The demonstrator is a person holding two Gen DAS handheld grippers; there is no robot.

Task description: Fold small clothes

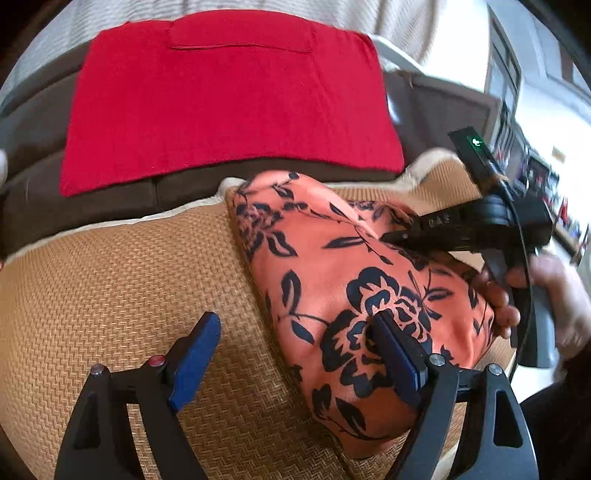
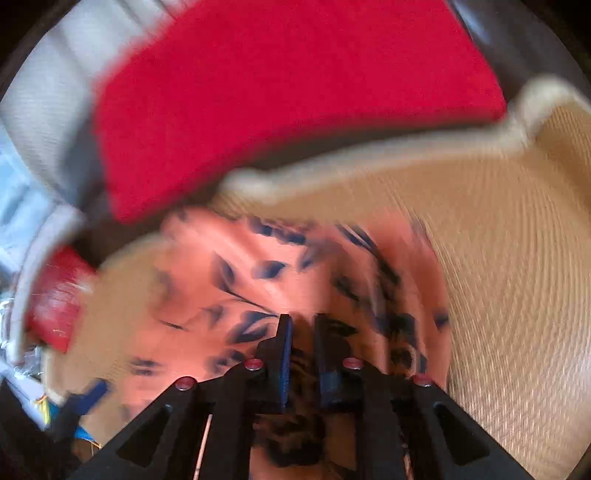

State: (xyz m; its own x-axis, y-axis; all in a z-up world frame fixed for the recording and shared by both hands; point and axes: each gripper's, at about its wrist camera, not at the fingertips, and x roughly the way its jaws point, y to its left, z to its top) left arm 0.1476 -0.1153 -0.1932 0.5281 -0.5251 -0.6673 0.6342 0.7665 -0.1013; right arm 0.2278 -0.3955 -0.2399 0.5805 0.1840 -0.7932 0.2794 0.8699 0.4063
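Nearest to me in the left wrist view, my left tongs stand released, the two blue pads spread wide. The pad at 7 o'clock hangs over the tan woven straw mat; the pad at 5 o'clock presses against the top of the orange cloth with a black flower print, on a large black bloom. Nothing sits between the pads.

That orange cloth lies bunched in a rounded heap on the mat, running from the middle of the view down toward 5 o'clock. At 3 o'clock my right tongs reach in from the side with their black tip on the cloth's upper fold, and my right hand wraps the grip behind them.

In the right wrist view, which is badly blurred, the right tongs sit at 6 o'clock with their pads drawn close, a narrow gap between them, lying right on the orange cloth. The blur keeps me from telling whether any fabric is pinched there. The mat fills the view from 3 to 5 o'clock, with its pale cream border curling up toward 1 o'clock.

Farther off, past the mat's edge, a flat red knitted cloth with a sewn band across its top lies spread on a dark brown cushion, from 10 to 1 o'clock in the left view. The right view shows the same red cloth at 12 o'clock. Beyond it runs a white ribbed fabric.
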